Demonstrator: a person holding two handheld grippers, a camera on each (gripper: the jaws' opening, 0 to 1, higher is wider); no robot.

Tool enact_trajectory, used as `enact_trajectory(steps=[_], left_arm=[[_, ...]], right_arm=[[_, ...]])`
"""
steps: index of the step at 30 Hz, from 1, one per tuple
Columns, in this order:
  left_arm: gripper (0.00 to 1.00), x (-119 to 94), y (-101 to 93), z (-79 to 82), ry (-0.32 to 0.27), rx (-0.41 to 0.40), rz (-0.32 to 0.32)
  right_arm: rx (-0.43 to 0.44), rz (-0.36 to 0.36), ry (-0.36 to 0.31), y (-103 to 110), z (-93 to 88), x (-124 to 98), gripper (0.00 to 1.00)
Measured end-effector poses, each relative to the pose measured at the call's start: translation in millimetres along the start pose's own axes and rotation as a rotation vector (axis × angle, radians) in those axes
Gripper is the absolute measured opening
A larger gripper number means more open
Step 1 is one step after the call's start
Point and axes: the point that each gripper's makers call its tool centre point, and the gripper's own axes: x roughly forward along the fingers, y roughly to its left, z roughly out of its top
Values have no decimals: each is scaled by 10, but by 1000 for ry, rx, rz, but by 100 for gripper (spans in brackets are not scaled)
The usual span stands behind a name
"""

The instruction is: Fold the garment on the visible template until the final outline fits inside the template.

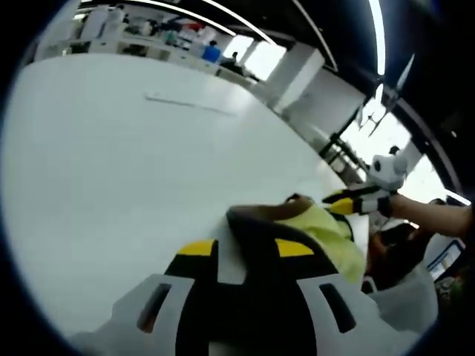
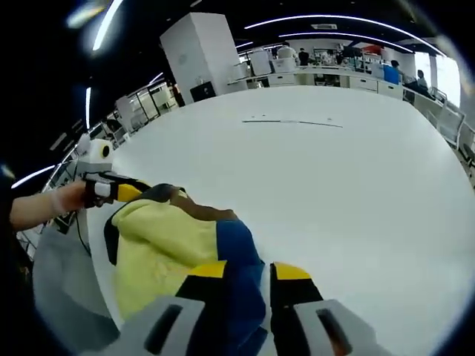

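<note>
White table, garment between claws

A broad, smooth white tabletop spreads across both views. Behind it stand a tall white square pillar, long white workbenches cluttered with equipment, and bright windows. Thin white strip lights curve across the dark ceiling.

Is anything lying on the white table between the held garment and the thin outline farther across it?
Nothing visible does. In the right gripper view the garment is gripped by the right gripper and the left gripper, and the table is bare white up to the faint outline. The left gripper view shows the same bare stretch.
</note>
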Motion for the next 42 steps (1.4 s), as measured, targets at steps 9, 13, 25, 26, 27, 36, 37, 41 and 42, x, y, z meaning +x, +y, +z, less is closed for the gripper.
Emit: enact_trajectory(steps=[9,13,25,26,27,36,37,41,42], left_arm=[[22,111,32,17,3,-21,-19],[19,138,23,32,5,-21,-28],[15,184,6,-2,20,-27,-53],[16,183,1,-1,20,-37,-59],[16,178,-9,10,12,-44,-66],[22,150,-37,119,-44,-153,-140],[22,157,-35,126,-46,-155,-142],[20,210,-41,164,-65,-196,-158],[19,220,-38,162,-63,-194,-156]], right_arm=[[0,-1,38,-43,-72,48,16],[7,4,44,-37,-72,50,10],[26,4,65,-61,-121,70,2],[23,0,65,-65,-122,68,1],[20,-1,63,-66,-120,67,0],[21,3,64,-55,-124,67,0],[19,3,64,-55,-125,67,0],[27,2,68,-66,-135,70,0],[28,1,67,-69,-134,69,0]])
